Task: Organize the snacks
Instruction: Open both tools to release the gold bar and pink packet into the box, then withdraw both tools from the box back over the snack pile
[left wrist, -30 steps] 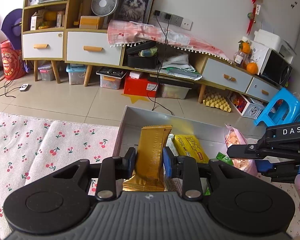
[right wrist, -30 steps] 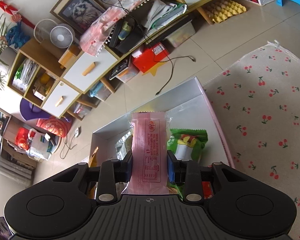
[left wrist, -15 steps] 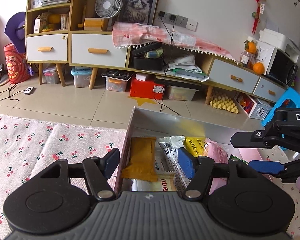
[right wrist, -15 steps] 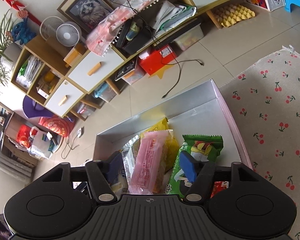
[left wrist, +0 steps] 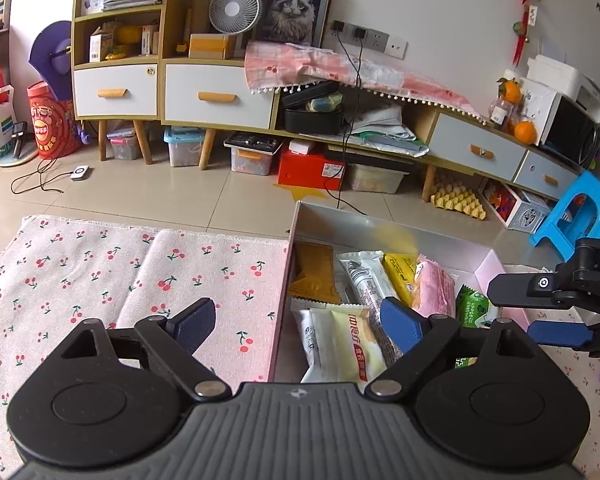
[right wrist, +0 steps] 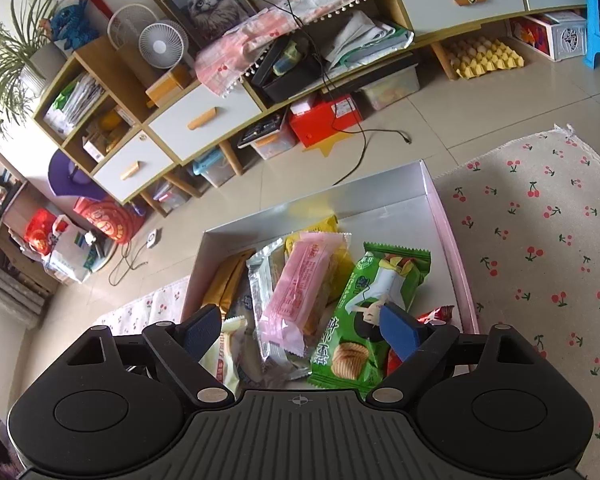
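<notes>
The gold packet [left wrist: 314, 276] and the pink packet [right wrist: 300, 280], each pinched upright a second ago, now lie in the silver box [right wrist: 428, 200] at lower centre among the other snacks. The left gripper [left wrist: 300, 322] and right gripper [right wrist: 300, 330] have just been opening; both gape wide and hold nothing. Both drops look finished, so I judge each hand free to fetch more snacks.
</notes>
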`<state>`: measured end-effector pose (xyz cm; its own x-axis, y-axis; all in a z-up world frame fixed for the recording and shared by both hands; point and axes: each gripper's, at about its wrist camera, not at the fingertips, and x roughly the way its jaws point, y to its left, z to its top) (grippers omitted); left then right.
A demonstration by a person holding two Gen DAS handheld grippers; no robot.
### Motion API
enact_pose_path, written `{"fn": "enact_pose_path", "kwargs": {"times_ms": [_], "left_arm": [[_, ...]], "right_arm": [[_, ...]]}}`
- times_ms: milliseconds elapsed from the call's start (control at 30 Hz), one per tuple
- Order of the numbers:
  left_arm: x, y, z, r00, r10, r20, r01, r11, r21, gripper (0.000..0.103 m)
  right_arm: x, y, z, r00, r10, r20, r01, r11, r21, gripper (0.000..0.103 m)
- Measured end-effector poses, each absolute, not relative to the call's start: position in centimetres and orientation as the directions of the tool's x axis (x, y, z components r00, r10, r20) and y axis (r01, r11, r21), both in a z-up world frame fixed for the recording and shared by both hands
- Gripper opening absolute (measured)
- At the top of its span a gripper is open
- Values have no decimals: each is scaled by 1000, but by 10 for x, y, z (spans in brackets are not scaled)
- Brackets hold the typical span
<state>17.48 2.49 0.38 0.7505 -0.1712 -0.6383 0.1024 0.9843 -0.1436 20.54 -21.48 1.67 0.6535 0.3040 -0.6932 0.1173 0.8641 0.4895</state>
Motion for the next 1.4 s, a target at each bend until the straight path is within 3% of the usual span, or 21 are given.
{"fn": "enact_pose_path", "kwargs": {"times_ms": [467,1000,1400], "left_arm": [[138,37,16,733,-148,-664,119,989,-89,99],[99,51,15,710,-125,-693,112,992,-65,102],[81,74,-4,684,-137,-717,108,990,-86,102]], "right_arm": [[158,-193,31,638,278,-718,53,915,401,92],[112,-189,29,618,234,-750,26,948,318,94],[80,-165,-4,557,179,-811,-126,983,131,94]]}}
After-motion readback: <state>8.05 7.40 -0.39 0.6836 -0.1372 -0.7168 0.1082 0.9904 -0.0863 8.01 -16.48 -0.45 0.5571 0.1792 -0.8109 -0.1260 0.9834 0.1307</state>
